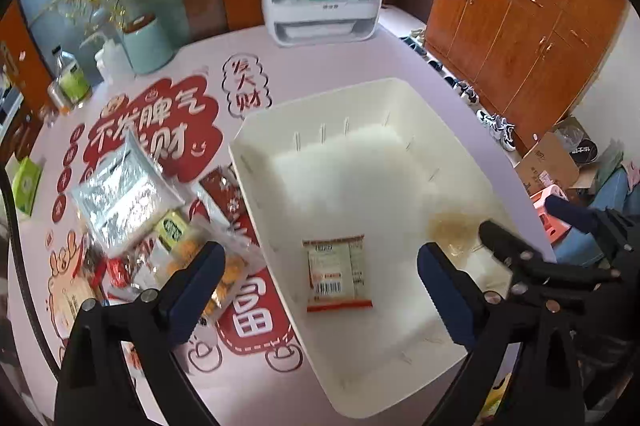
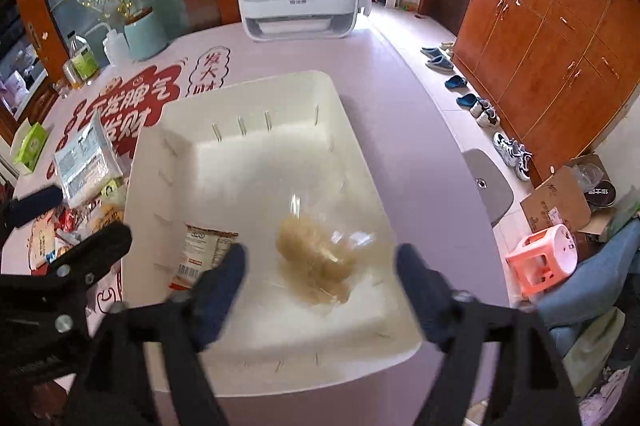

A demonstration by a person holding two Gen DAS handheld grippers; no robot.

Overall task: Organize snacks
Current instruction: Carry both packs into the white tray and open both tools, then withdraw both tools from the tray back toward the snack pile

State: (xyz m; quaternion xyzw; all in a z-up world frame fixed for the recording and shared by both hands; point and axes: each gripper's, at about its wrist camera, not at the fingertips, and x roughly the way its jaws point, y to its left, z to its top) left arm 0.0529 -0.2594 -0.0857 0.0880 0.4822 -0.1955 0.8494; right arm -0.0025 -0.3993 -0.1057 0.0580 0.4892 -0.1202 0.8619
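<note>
A white bin (image 1: 360, 193) fills the centre of the left wrist view, resting on a pale table (image 1: 320, 65) with red printed lettering. Inside it, at 6 o'clock of centre, a small snack packet (image 1: 338, 272) lies flat, barcode up. At 4 o'clock a clear bag of pale pieces (image 1: 452, 230) lies by the bin's right wall. The left gripper (image 1: 320, 266) has its fingers spread wide, holding nothing. At 8 o'clock, outside the bin, lies a heap of snack packs (image 1: 160, 226), a silver foil pouch (image 1: 120, 193) on top.
</note>
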